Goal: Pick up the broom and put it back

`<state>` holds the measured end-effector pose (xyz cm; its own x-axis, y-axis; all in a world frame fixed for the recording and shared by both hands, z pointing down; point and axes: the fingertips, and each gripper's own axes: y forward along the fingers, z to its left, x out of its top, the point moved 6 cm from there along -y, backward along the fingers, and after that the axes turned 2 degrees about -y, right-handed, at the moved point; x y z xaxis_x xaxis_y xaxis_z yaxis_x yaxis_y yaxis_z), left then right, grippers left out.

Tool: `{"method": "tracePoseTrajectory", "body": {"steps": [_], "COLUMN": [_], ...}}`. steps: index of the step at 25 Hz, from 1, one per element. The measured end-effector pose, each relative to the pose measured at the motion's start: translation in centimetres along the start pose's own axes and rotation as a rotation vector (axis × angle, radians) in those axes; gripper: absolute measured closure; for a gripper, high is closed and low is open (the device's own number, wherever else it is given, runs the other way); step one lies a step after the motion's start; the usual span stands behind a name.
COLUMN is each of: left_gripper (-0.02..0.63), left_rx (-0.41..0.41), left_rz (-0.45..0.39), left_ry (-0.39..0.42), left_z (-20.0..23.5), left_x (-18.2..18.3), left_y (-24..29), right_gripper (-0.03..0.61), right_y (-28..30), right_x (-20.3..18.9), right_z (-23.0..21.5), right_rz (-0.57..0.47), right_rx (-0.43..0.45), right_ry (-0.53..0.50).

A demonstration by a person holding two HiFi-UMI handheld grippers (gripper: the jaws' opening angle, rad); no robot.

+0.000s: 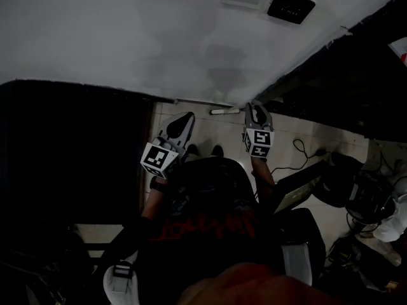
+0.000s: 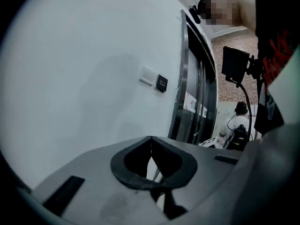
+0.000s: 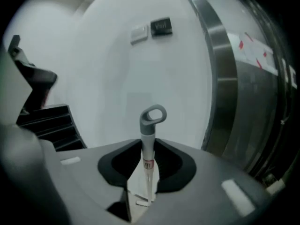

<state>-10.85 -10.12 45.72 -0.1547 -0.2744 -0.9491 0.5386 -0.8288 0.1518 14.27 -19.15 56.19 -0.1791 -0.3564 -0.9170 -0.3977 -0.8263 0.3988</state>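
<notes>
I am holding both grippers out ahead of my body, side by side and apart, marker cubes facing up at me. My left gripper (image 1: 184,119) is closing its jaws tip to tip with nothing between them. My right gripper (image 1: 256,111) is clamping its jaws on the broom handle (image 3: 148,131), whose looped end is sticking out past the tips. My left forearm (image 1: 152,199) is angling outward, and my right forearm (image 1: 264,178) is reaching straight forward.

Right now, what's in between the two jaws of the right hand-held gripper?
The broom handle, white with a grey loop on top, stands upright between them, and they are closed on it. The right gripper view shows it.
</notes>
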Motion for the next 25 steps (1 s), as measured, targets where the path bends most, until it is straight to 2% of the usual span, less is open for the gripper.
{"method": "tracePoseTrajectory", "body": {"steps": [3,7,11,16,20,25], "left_gripper": [0.611,0.611,0.611,0.611,0.611,0.61], "left_rx": [-0.078,-0.158,-0.219,-0.253,-0.267,-0.271], "left_rz": [-0.017,-0.052,-0.023,-0.015,-0.062,-0.037], "left_ry": [-0.025,0.016,0.028,0.067,0.071,0.041], "left_z": [-0.2,-1.4,-2.4,-2.6,-2.4,-2.5], "left_x": [0.1,0.9,1.7,1.8,2.1,1.6], "left_y": [3.1,5.1,6.5,7.5,7.8,7.5], "right_gripper": [0.488,0.488,0.488,0.488,0.488,0.488], "right_y": [-5.5,-11.4,-13.5,-13.6,-14.4,-15.1], "right_x": [5.1,10.7,13.6,14.9,15.3,10.0], "right_z": [0.0,0.0,0.7,2.2,2.9,1.4], "right_rz": [-0.105,-0.226,-0.26,-0.265,-0.249,-0.206], "right_rx": [0.057,0.104,0.153,0.199,0.225,0.257], "right_ry": [-0.033,-0.047,-0.037,-0.017,0.001,-0.002]}}
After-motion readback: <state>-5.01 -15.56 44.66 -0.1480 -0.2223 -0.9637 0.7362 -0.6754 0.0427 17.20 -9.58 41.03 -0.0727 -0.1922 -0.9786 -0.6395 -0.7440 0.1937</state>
